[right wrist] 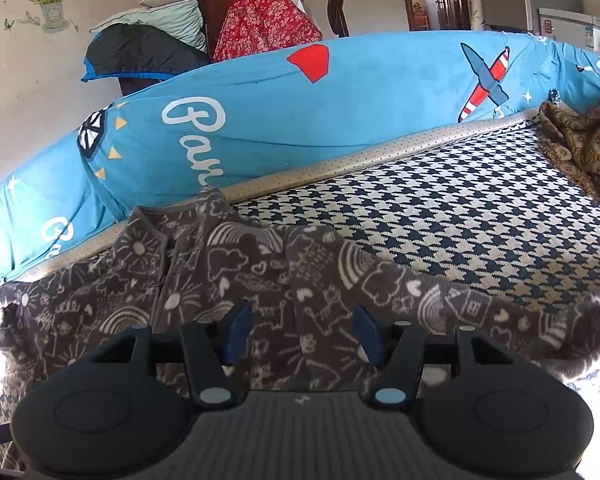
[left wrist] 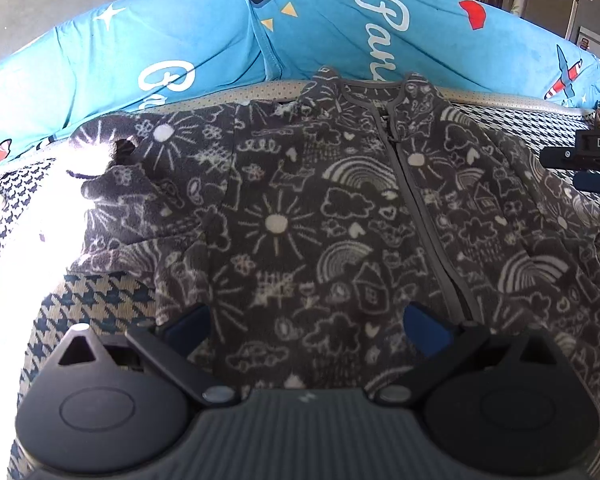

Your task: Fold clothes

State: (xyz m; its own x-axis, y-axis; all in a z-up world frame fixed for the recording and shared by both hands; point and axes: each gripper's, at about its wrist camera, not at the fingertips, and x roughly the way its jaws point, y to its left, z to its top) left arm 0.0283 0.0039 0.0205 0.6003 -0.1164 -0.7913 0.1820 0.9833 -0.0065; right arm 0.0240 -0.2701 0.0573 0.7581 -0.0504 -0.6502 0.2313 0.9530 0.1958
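Grey fleece jacket printed with white doodles of suns, clouds and rainbows lies spread front-up on the houndstooth-patterned cushion, its zip closed, collar towards the blue printed bolster and both sleeves out to the sides. Whether it waits for a fold or has just been laid open again, I cannot judge from this.

My left gripper hovers low over the hem area with its blue pads spread wide, nothing between them. My right gripper hangs over the jacket's right side, jaws likewise apart and empty.

Risks I see: fleece is thick and springy, so a shallow pinch may take only the top layer and drag the front off the back. A pull on one sleeve could slide the whole garment on the woven cover.

The left sleeve's cuff is washed out by harsh sunlight in the left wrist view, so its end is hard to trace. The hem hides beneath both gripper bodies, and the right cuff runs out of view.
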